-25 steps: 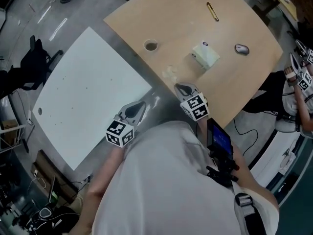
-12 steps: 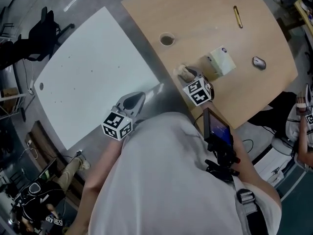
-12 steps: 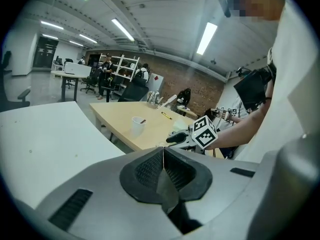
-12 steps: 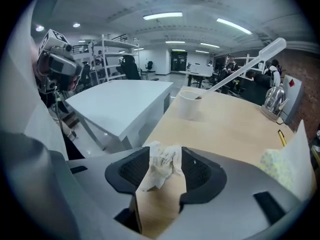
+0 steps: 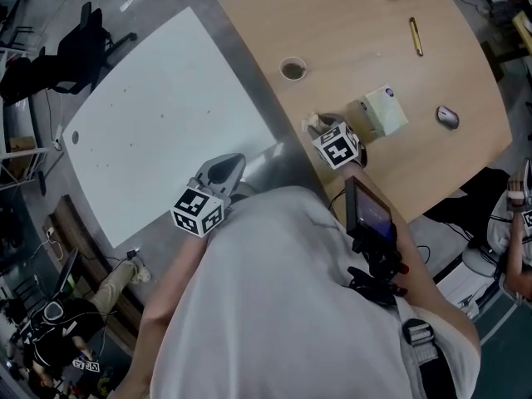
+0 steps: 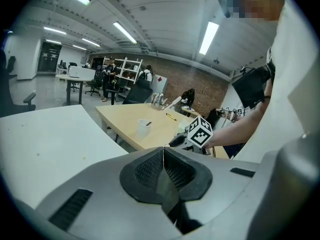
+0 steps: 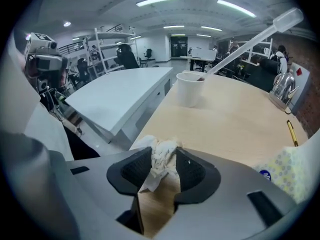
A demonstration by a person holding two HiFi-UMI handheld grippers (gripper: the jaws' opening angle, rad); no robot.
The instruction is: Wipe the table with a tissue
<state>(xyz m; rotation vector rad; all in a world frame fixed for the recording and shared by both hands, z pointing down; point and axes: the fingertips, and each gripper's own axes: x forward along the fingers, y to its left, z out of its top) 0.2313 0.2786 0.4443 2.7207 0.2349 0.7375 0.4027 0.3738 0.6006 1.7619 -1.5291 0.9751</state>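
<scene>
A crumpled white tissue [image 5: 311,123] lies near the front edge of the wooden table [image 5: 366,32]. My right gripper [image 5: 319,128] points down onto it. In the right gripper view the tissue [image 7: 160,160] fills the gap of the right gripper [image 7: 162,168], and the jaws are closing on it, both pads touching the wad. My left gripper [image 5: 232,167] hangs over the gap between the two tables. In its own view the left gripper [image 6: 163,165] is shut with nothing between its pads.
A tissue pack [image 5: 384,110] sits just right of the right gripper. A paper cup [image 5: 292,68] with a stirrer, a pen [image 5: 416,36] and a mouse [image 5: 447,116] lie farther back. A white table [image 5: 158,115] stands at the left. People sit around the room.
My right gripper moved forward and down from the table's edge onto the tissue, and its jaws came apart around the wad. The left gripper shifted only slightly.
</scene>
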